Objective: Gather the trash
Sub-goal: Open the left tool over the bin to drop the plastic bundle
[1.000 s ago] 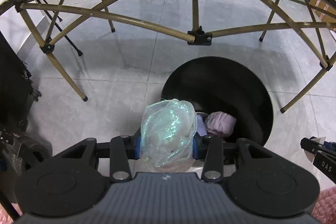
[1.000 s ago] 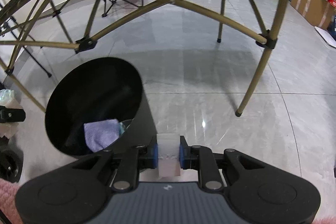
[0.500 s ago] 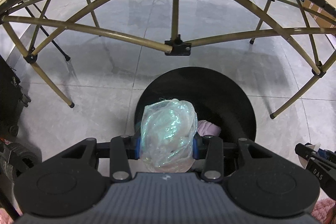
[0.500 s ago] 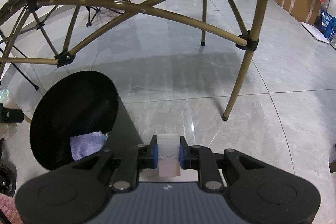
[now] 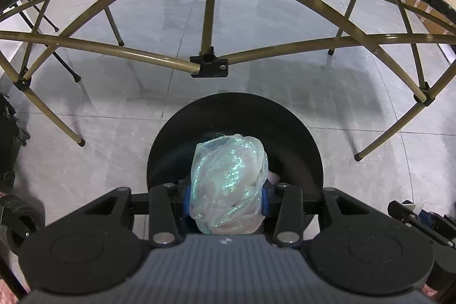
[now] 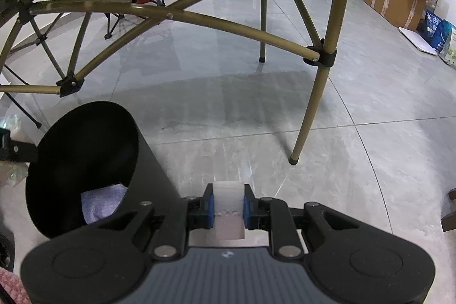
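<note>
Fingers of the left gripper (image 5: 226, 194) clench a crumpled clear plastic bag (image 5: 229, 184) by its sides, directly over the mouth of the black trash bin (image 5: 307, 150). It looks light, soft and slippery, so a mid-body pinch suits it. Right gripper (image 6: 228, 207) fingers squeeze a small translucent white piece (image 6: 228, 208), the bin off to their left.

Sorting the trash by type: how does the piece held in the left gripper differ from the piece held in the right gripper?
The crumpled plastic bag is bulging, clear and iridescent; the white block is flat-sided, pale and matte. The bag spreads the left gripper wide; the block sits in a narrow right gripper. The bag hangs over the black bin; the block is beside it, over floor. Both are clamped.
</note>
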Available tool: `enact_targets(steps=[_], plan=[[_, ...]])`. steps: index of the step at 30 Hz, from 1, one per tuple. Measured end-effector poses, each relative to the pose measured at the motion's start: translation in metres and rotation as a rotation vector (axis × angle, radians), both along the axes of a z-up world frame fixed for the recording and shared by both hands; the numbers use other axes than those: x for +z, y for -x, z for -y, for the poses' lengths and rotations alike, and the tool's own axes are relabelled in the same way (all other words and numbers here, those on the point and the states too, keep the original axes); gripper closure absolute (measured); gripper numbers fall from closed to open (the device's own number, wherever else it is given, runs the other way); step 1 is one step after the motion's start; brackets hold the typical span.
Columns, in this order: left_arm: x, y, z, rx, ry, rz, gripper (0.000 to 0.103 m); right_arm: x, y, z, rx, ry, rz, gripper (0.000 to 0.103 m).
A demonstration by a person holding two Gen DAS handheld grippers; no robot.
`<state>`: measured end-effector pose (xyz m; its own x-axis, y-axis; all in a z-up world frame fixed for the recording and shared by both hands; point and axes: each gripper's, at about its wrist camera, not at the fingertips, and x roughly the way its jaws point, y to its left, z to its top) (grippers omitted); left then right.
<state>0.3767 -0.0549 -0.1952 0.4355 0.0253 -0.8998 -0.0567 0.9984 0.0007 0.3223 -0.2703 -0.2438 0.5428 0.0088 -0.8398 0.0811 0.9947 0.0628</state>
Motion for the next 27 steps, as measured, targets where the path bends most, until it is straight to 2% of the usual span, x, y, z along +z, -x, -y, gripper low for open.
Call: enact_targets(steps=[16,19,20,22,23,24,27], plan=[[-0.0100,-0.0095,0.0048,0.017,0.003,-0.030,0.061,-0.0033,0.0012,0.0044,-0.010,0.011,-0.002,0.085],[-0.0096,-0.0099,0.0050,0.014,0.005,-0.029,0.057,-0.0032,0.0009,0.0034,-0.007,0.013,-0.001,0.085],[-0.0092,-0.0095,0.0052,0.015,0.002,-0.028,0.051,-0.0033,0.0010,0.0037,-0.007,0.013,-0.002,0.085],[-0.0081,-0.0083,0.0049,0.024,-0.005,-0.023,0.031,-0.0033,0.0013,0.0039,-0.006,0.014,-0.003,0.085],[-0.0070,-0.0073,0.0044,0.035,-0.011,-0.016,0.011,-0.0034,0.0015,0.0039,-0.006,0.014,-0.003,0.085],[-0.0062,-0.0067,0.0036,0.048,-0.019,-0.007,0.000,-0.0034,0.0015,0.0038,-0.005,0.014,-0.003,0.085],[-0.0036,-0.0069,0.0012,0.063,-0.027,0.004,0.000,-0.0035,0.0020,0.0035,-0.001,0.015,-0.004,0.085]])
